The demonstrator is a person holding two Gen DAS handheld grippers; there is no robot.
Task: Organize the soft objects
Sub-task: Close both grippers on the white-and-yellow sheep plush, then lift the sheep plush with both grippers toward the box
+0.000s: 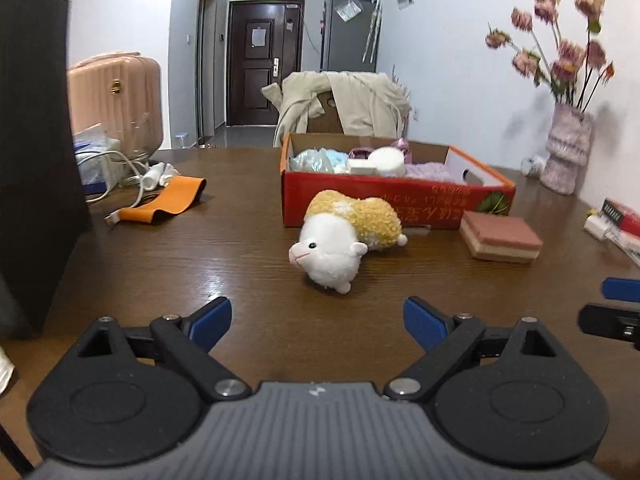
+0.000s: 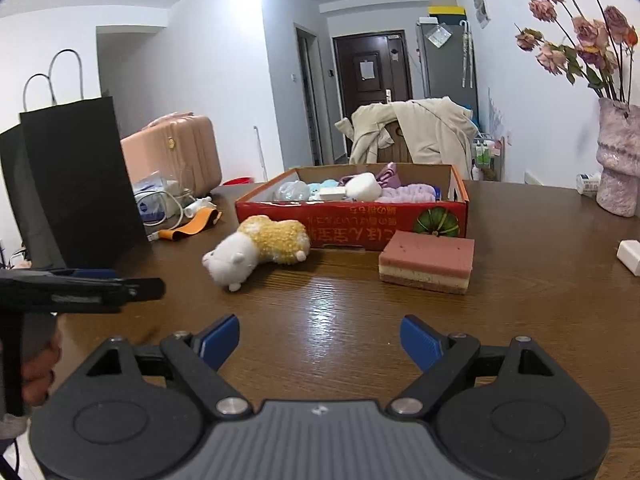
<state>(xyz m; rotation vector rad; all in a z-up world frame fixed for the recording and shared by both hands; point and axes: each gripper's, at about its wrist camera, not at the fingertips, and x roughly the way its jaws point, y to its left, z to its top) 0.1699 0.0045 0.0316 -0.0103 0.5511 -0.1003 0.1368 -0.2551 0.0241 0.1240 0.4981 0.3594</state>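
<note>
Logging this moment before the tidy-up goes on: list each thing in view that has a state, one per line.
left gripper: open, nothing held
right gripper: open, nothing held
plush toy: on its side, outside box
sponge block: flat on table, outside box
red box: open-topped, partly filled
door: shut

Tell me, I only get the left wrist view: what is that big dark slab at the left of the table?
Observer: A black paper bag. The right wrist view shows the two loop handles on its top.
Operator: And the black and blue bit poking in at my right edge?
Observer: That is the right gripper. It is open with nothing between its fingers, and the sponge lies ahead of it, a little to the right.
Operator: What holds my own gripper up?
Observer: A hand holds the left gripper by its handle, low at the left edge of the right wrist view.
</note>
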